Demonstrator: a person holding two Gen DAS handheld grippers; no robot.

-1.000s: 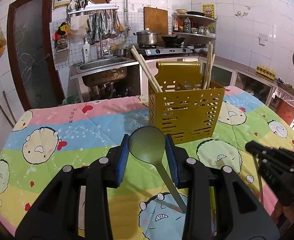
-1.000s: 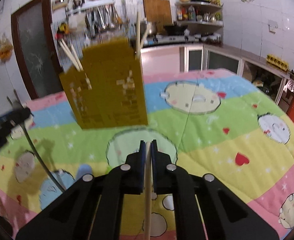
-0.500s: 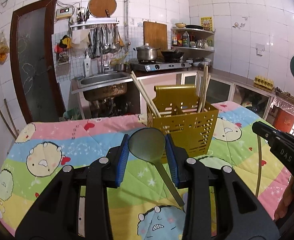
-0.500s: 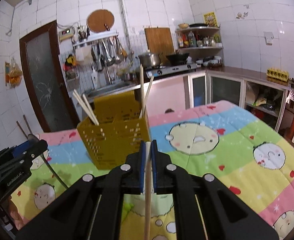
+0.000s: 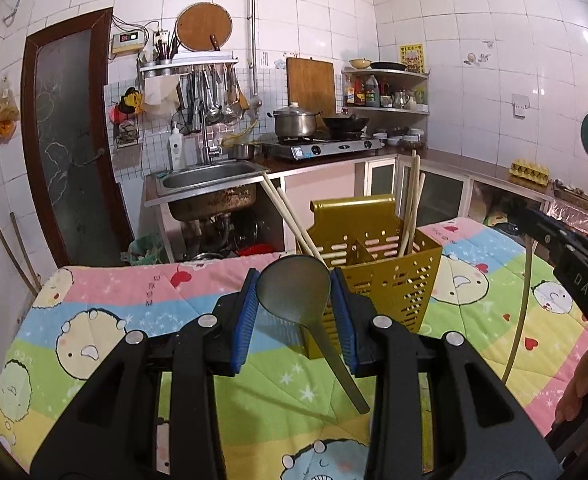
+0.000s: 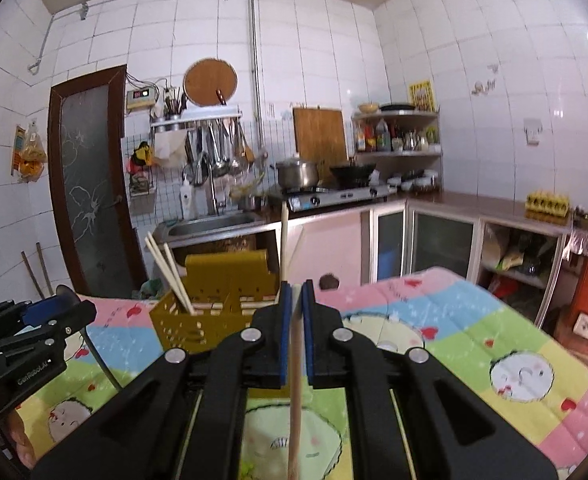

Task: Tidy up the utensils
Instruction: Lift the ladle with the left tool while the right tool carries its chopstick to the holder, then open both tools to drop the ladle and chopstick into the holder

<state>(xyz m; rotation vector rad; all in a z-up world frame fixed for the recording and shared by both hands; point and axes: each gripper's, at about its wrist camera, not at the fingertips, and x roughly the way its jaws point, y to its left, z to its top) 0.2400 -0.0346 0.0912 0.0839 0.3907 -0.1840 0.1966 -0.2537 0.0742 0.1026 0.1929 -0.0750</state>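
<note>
A big gray spoon (image 5: 294,294) shows in the middle of the left wrist view, held by its round bowl, with its thin handle slanting down to the lower right. A pale wooden chopstick (image 6: 295,384) stands almost straight up at the bottom middle of the right wrist view, pinched tight. Behind both sits a gold plastic basket (image 5: 390,276) full of slots, upright on the colorful quilt. More chopsticks (image 5: 411,204) lean inside it.
</note>
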